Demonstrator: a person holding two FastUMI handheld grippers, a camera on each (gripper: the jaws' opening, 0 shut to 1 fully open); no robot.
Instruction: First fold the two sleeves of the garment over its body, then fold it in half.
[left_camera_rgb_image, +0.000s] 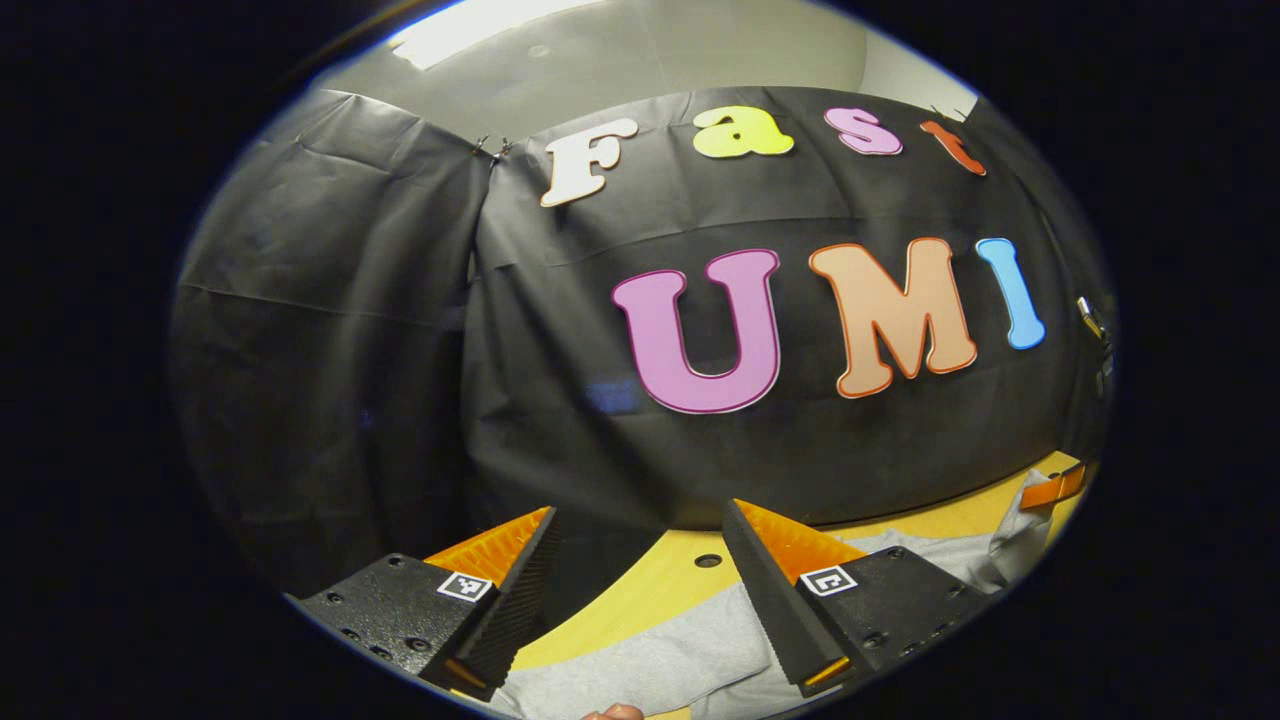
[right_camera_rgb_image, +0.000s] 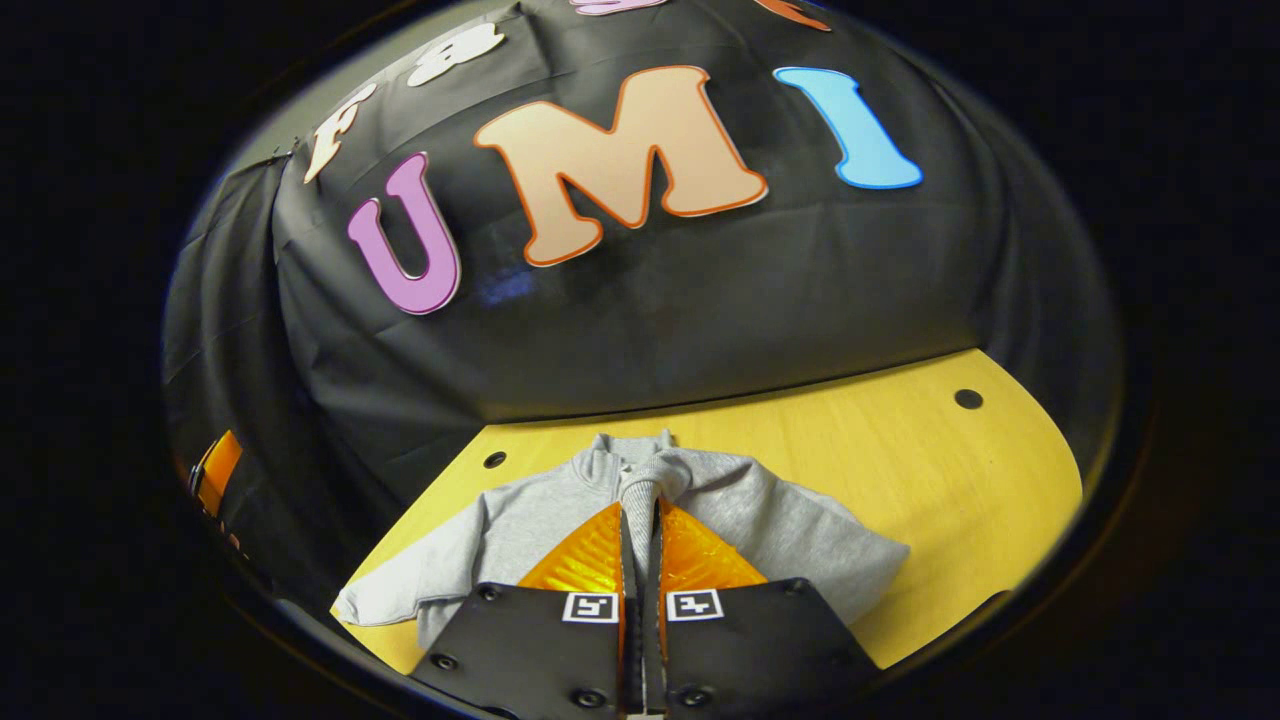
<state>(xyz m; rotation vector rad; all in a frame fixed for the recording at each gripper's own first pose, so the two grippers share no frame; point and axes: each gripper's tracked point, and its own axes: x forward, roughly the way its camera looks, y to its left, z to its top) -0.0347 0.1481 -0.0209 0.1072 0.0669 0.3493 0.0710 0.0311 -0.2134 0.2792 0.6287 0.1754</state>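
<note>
In the left gripper view, the left gripper (left_camera_rgb_image: 640, 530) is held up above the near edge of the table (left_camera_rgb_image: 640, 590). Its two fingers are spread wide apart, and there is nothing between them. It points at the black cloth wall (left_camera_rgb_image: 330, 350) more than at the table. Under the fingers lies part of a gray garment (left_camera_rgb_image: 650, 660), flat on the yellow wooden table. A small round hole (left_camera_rgb_image: 708, 561) sits in the table top just past the cloth. Far off to the right, more gray cloth is lifted up near the other gripper (left_camera_rgb_image: 1052, 488), which shows at the edge.

In the right gripper view, the garment (right_camera_rgb_image: 780, 540) lies near the middle of the table (right_camera_rgb_image: 950, 470), close to the wall (right_camera_rgb_image: 700, 300). Its collar (right_camera_rgb_image: 630, 452) points toward the wall. One sleeve (right_camera_rgb_image: 400, 590) lies out to the left in this view, flat on the wood. The other sleeve (right_camera_rgb_image: 660, 475) is pulled up over the body of the garment. The right gripper (right_camera_rgb_image: 641, 510) has its two fingers squeezed close together, and a strip of that gray sleeve runs up from between them. So the right gripper is pinching the sleeve. Three small round holes show in the table top, one (right_camera_rgb_image: 494, 459) at the left by the wall and one (right_camera_rgb_image: 967, 398) at the right.
</note>
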